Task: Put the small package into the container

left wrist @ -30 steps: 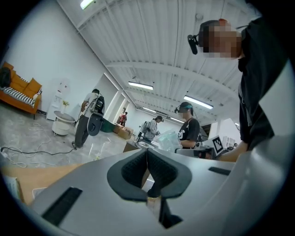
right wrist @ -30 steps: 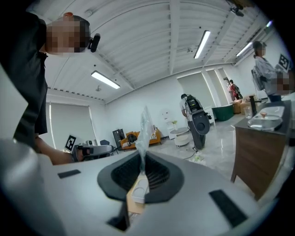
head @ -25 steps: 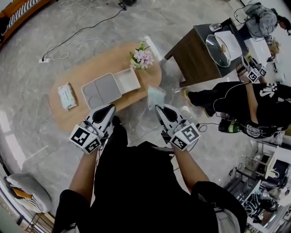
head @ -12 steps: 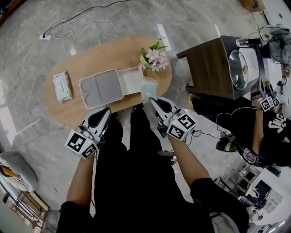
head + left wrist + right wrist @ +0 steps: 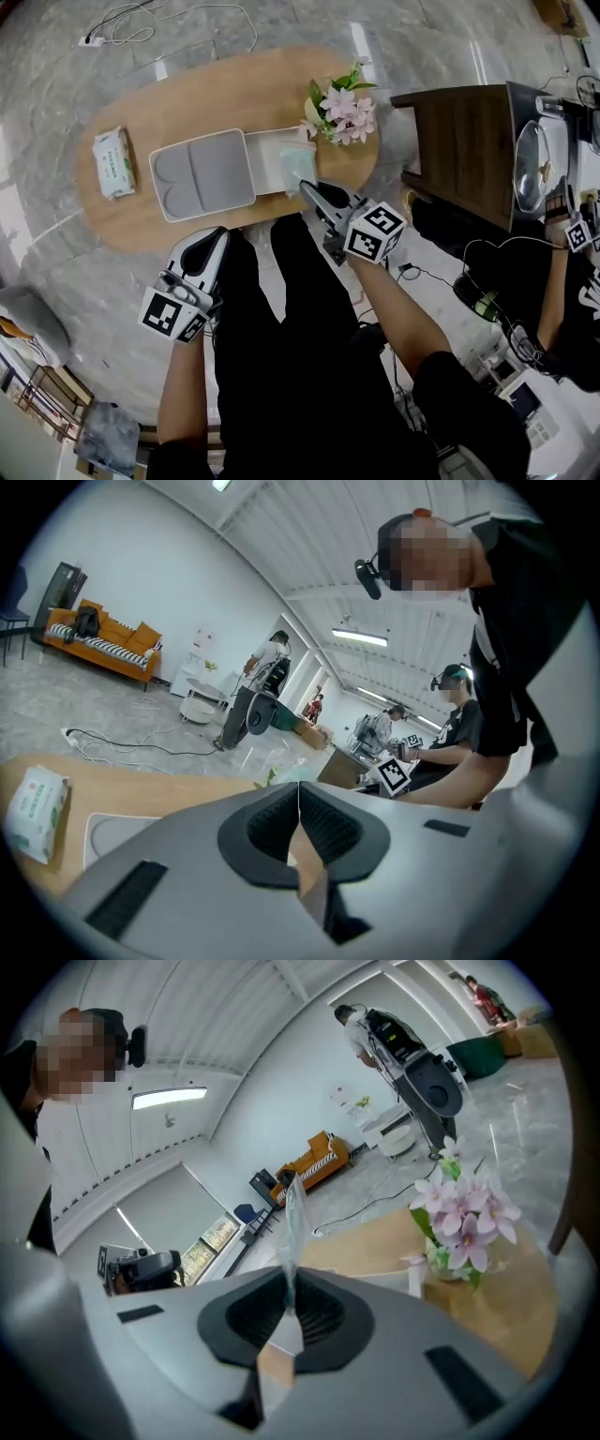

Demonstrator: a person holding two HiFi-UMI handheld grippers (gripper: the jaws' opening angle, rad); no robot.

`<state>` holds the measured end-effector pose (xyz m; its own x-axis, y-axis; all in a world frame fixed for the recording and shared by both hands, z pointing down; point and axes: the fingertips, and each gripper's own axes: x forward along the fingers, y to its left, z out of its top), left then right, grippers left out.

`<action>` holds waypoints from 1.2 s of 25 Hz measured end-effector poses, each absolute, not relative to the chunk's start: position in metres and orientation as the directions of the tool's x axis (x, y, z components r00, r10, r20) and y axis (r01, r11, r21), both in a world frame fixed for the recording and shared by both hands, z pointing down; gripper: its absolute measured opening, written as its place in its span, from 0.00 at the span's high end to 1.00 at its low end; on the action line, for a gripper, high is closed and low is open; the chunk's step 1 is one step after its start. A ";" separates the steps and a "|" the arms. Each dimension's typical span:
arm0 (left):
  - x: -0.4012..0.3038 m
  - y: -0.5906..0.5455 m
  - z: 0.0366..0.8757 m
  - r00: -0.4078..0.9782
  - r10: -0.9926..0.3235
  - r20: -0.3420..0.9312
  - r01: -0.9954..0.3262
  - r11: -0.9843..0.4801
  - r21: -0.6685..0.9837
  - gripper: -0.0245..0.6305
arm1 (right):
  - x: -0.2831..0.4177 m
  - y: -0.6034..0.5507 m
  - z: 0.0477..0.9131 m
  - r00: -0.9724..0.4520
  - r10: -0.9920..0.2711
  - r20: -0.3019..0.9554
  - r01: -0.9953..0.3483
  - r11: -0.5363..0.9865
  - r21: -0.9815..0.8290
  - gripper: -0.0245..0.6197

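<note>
One small package [image 5: 298, 161], a thin clear pouch, is pinched by an edge in the right gripper [image 5: 309, 189], jaws clenched on it. It appears to sit over the right side of the open white container [image 5: 265, 164], by the table's [image 5: 141, 112] near edge, with flowers [image 5: 339, 101] just beside. Left gripper [image 5: 216, 240] is off the near edge, clamped on nothing. Judgement: centre the pouch over the compartment, bring it down inside the walls, then let go. The film looks floppy and may drape over the rim. Steer clear of the flowers.
</note>
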<state>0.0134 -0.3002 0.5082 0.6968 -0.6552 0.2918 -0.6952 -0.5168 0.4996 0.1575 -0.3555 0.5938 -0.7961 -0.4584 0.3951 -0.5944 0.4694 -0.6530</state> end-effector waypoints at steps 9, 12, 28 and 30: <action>0.021 -0.305 0.570 0.686 -0.658 0.311 -0.692 -0.459 0.557 0.94 | 0.129 -0.366 0.673 -0.830 -0.337 0.445 -0.557 0.442 -0.704 0.93; 0.023 -0.303 0.581 0.690 -0.653 0.312 -0.685 -0.451 0.572 0.94 | 0.126 -0.366 0.699 -0.811 -0.322 0.489 -0.585 0.409 -0.701 0.93; 0.023 -0.294 0.604 0.696 -0.648 0.310 -0.672 -0.433 0.601 0.93 | 0.116 -0.363 0.771 -0.673 -0.220 0.706 -0.722 0.402 -0.563 0.93; 0.022 -0.292 0.606 0.695 -0.647 0.312 -0.671 -0.429 0.605 0.94 | 0.115 -0.363 0.777 -0.656 -0.210 0.725 -0.734 0.401 -0.548 0.93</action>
